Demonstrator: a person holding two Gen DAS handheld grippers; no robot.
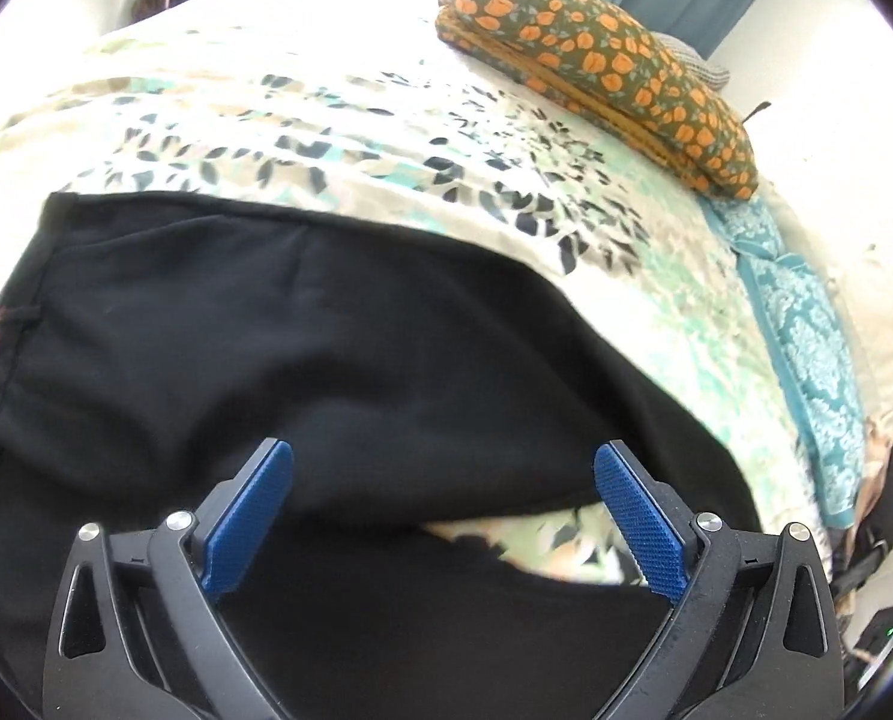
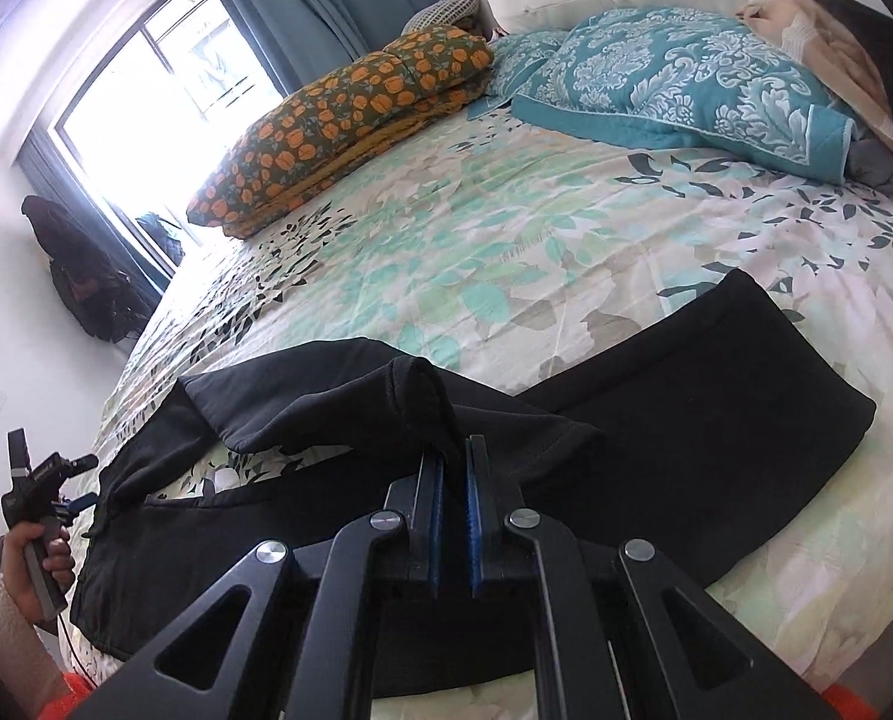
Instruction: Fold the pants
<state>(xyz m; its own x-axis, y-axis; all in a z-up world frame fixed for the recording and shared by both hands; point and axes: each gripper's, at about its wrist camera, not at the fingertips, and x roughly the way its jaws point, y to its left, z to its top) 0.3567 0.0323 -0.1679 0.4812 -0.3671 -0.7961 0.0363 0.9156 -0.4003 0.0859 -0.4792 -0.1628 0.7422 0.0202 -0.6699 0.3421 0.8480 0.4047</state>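
Black pants point(image 1: 254, 348) lie on a floral bedspread point(image 1: 386, 138). In the left wrist view my left gripper point(image 1: 443, 468) is open just above the black cloth, holding nothing. In the right wrist view my right gripper point(image 2: 454, 450) is shut on a lifted fold of one pant leg point(image 2: 386, 396), raised off the bed. The other leg point(image 2: 716, 396) lies flat to the right. The left gripper point(image 2: 68, 492) shows at the far left, held in a hand by the waist end.
A folded orange-flowered quilt point(image 2: 338, 120) and teal pillows point(image 2: 674, 72) lie at the head of the bed. A window point(image 2: 158, 78) with teal curtains is at the left. A dark bag point(image 2: 80, 276) hangs on the wall.
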